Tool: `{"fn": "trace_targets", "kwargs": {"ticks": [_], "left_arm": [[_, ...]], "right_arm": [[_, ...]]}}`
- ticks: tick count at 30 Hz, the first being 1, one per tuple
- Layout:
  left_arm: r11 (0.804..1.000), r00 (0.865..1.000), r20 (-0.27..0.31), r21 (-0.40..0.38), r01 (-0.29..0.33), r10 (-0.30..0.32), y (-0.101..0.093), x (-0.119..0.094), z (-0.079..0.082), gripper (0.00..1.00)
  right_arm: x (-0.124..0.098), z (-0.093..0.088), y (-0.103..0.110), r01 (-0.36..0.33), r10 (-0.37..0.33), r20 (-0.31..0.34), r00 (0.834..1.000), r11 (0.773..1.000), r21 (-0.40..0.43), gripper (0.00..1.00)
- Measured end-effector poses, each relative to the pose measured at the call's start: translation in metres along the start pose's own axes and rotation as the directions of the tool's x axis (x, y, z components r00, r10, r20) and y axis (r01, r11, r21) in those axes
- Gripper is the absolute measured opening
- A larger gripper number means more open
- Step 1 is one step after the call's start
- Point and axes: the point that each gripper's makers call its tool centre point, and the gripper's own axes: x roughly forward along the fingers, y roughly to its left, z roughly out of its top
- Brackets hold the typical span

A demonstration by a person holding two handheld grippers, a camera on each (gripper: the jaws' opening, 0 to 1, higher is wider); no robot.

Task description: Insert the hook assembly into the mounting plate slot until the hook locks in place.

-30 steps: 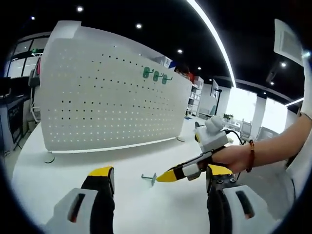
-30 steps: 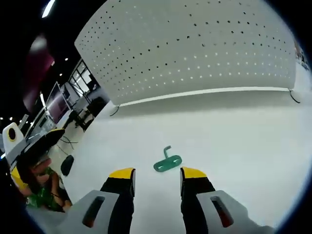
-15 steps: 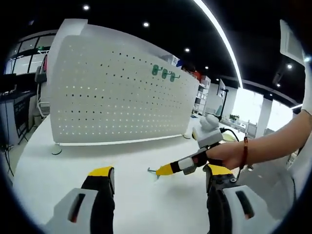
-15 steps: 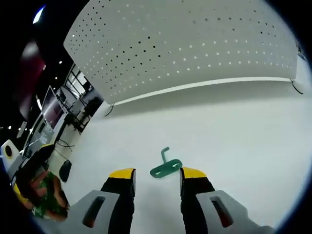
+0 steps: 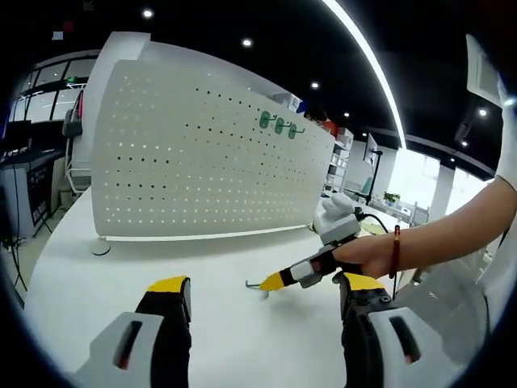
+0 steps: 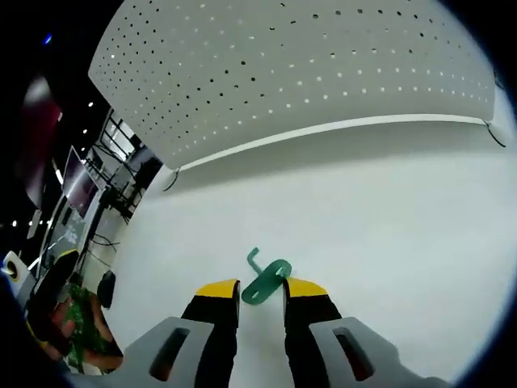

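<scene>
We are early on: our left gripper (image 5: 257,295) hangs spread and empty, our right gripper (image 6: 260,291) pinches the green hook (image 6: 263,280) on the white table (image 6: 388,226), well short of the far pegboard (image 6: 307,73); lifting and insertion remain.

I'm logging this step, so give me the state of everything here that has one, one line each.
Right hand-held gripper: closed on the green hook, low over the table.
Green hook: pinched at its flat plate between the jaws, bent end pointing away, not yet in the pegboard.
Left hand-held gripper: open, holding nothing.
Pegboard: standing upright on the table.
Mounted hooks: three already seated near the pegboard's top edge.
</scene>
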Motion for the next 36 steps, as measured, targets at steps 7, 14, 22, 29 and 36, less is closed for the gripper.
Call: {"fn": "trace_targets", "kwargs": {"ticks": [7,14,22,29,36], "left_arm": [[1.0,1.0,-0.002,-0.009,0.012,-0.012,-0.0039,0.0049,0.0004,0.77],[1.0,1.0,-0.003,-0.012,0.015,-0.015,-0.0055,0.0047,-0.0014,0.77],[1.0,1.0,-0.003,-0.019,0.009,-0.009,-0.0046,0.0028,-0.0028,0.77],[1.0,1.0,-0.002,-0.023,0.001,-0.001,-0.0027,0.0013,-0.0023,0.76],[1.0,1.0,-0.001,-0.023,0.001,-0.001,-0.0045,0.001,-0.002,0.76]], "right_arm": [[-0.0012,-0.0027,-0.0006,0.003,-0.003,-0.021,1.0,1.0,-0.013,0.14],[-0.0024,-0.003,-0.0044,0.005,-0.006,-0.019,1.0,1.0,-0.009,0.08],[-0.0029,-0.0029,-0.0042,0.007,-0.007,-0.019,1.0,1.0,-0.025,0.07],[-0.0044,-0.0012,-0.0031,0.011,-0.011,-0.01,1.0,0.999,-0.03,0.06],[-0.0072,-0.0012,-0.0056,0.027,-0.027,-0.005,1.0,0.999,-0.028,0.03]]}}
